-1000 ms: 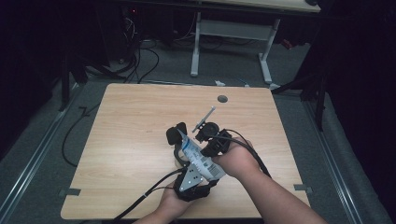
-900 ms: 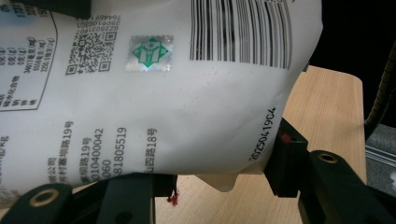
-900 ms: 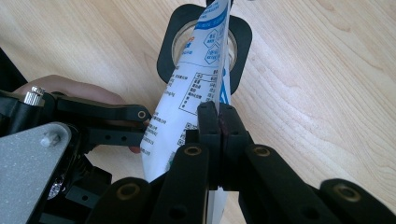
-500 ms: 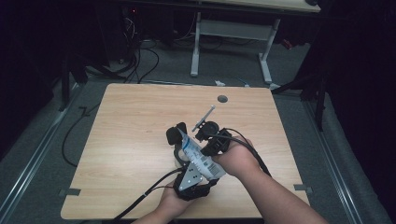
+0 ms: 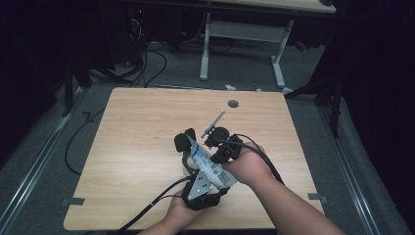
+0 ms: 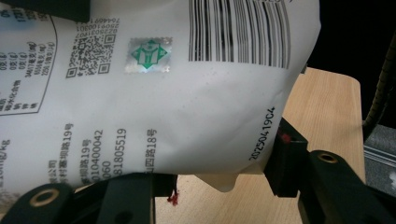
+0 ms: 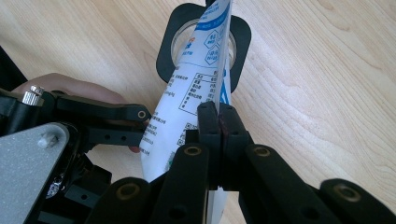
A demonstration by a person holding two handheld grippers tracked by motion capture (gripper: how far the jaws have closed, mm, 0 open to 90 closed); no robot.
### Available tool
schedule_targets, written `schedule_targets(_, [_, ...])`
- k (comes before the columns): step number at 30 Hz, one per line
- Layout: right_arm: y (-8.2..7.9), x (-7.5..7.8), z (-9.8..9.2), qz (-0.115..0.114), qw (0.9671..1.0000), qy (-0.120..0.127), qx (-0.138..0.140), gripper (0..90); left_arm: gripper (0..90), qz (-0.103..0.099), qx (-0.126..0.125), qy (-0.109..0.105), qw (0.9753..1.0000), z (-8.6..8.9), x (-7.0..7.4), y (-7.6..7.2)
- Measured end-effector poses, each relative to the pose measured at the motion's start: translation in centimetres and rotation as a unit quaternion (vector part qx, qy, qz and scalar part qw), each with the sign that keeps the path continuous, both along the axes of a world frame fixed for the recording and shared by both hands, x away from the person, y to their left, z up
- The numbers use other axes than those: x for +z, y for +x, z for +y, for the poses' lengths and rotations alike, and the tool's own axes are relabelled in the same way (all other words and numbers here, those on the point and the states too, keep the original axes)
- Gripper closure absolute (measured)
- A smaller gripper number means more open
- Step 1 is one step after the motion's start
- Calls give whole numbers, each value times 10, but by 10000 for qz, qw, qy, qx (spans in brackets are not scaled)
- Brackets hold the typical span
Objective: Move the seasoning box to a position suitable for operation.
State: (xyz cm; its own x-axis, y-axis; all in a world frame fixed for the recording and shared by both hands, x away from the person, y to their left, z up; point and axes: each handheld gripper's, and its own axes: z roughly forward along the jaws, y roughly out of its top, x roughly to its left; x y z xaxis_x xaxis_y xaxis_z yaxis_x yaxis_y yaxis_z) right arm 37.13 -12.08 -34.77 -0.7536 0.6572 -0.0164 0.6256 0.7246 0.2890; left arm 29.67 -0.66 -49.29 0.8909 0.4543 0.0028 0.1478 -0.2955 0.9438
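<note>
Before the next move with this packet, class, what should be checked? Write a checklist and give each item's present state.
1. Right hand-held gripper is clamped on the white packet: ok, its jaws are closed on the packet's edge.
2. Packet's far end is aimed at the black-framed container: ok, it points into the round opening.
3. Left hand-held gripper has a firm hold: cannot tell. The packet lies between its jaws, but the contact is unclear.
4. Container rests on the table: ok.
5. Packet is open and pouring: cannot tell, because the tip is hidden.
</note>
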Motion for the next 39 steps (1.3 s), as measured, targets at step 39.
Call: schedule_targets(39, [3, 3, 0, 27, 10000, -70, 40, 900, 538, -9, -29, -33, 10000, -3, 4, 1])
